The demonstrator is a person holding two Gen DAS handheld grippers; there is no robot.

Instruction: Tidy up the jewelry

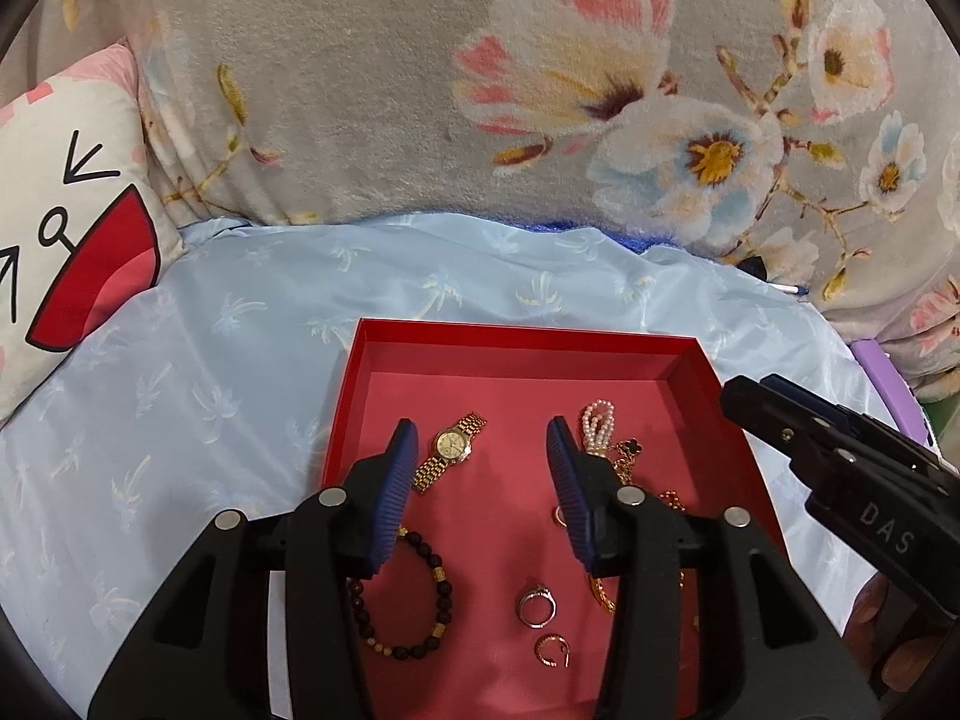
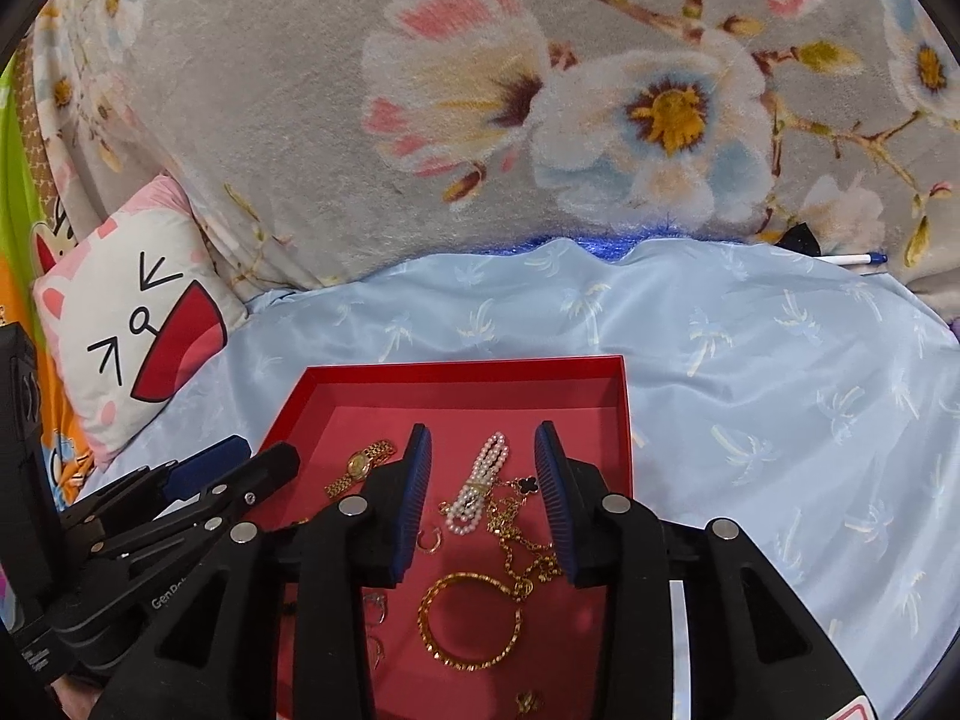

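A red tray point(image 1: 528, 339) point(image 2: 468, 369) lies on a pale blue sheet and holds jewelry. In the left wrist view I see a gold watch point(image 1: 451, 447), a dark bead bracelet point(image 1: 414, 600), a silver ring point(image 1: 536, 605), a small gold hoop point(image 1: 552, 651) and a pearl bracelet point(image 1: 597, 423). My left gripper point(image 1: 483, 450) is open and empty above the tray. In the right wrist view the pearl bracelet point(image 2: 480, 483), a gold chain with a black clover point(image 2: 528, 486) and a gold bangle point(image 2: 471, 624) lie between the fingers of my right gripper point(image 2: 483, 456), which is open and empty.
A grey floral blanket point(image 1: 420, 90) rises behind the sheet point(image 1: 210, 390). A white and red cartoon cushion point(image 1: 66, 228) point(image 2: 132, 324) sits at the left. A pen point(image 2: 855, 258) lies at the far right. The right gripper shows at the tray's right edge point(image 1: 840, 456).
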